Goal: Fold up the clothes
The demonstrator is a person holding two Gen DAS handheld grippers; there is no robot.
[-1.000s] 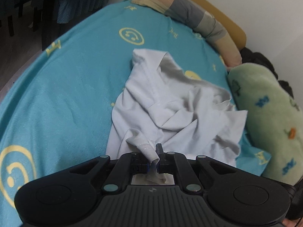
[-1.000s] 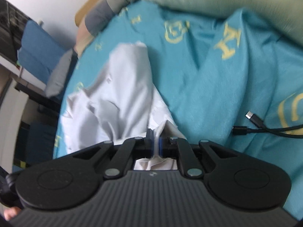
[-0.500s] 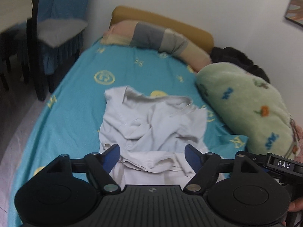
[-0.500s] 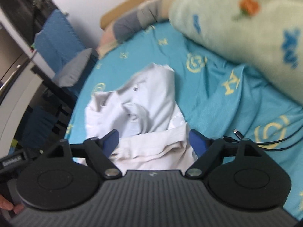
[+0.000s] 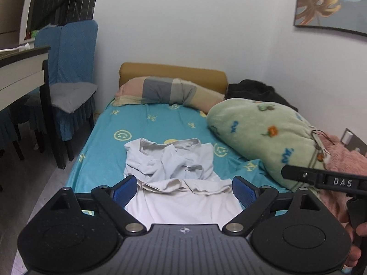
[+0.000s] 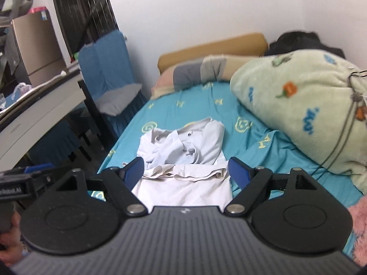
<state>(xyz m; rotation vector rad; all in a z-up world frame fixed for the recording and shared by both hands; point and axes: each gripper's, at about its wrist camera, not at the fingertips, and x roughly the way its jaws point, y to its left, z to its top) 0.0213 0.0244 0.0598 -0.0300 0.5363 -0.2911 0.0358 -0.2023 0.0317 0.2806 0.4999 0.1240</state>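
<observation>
Teal bed [image 5: 103, 160] carries your shirt [image 5: 174, 171] — thin, limp, bunched. Both grippers, left [image 5: 184, 189] and right [image 6: 185, 168], hover released; pinch its flat near hem corners.

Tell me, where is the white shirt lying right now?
In both views the white shirt lies on the turquoise bedsheet, left of the green plush blanket.
</observation>
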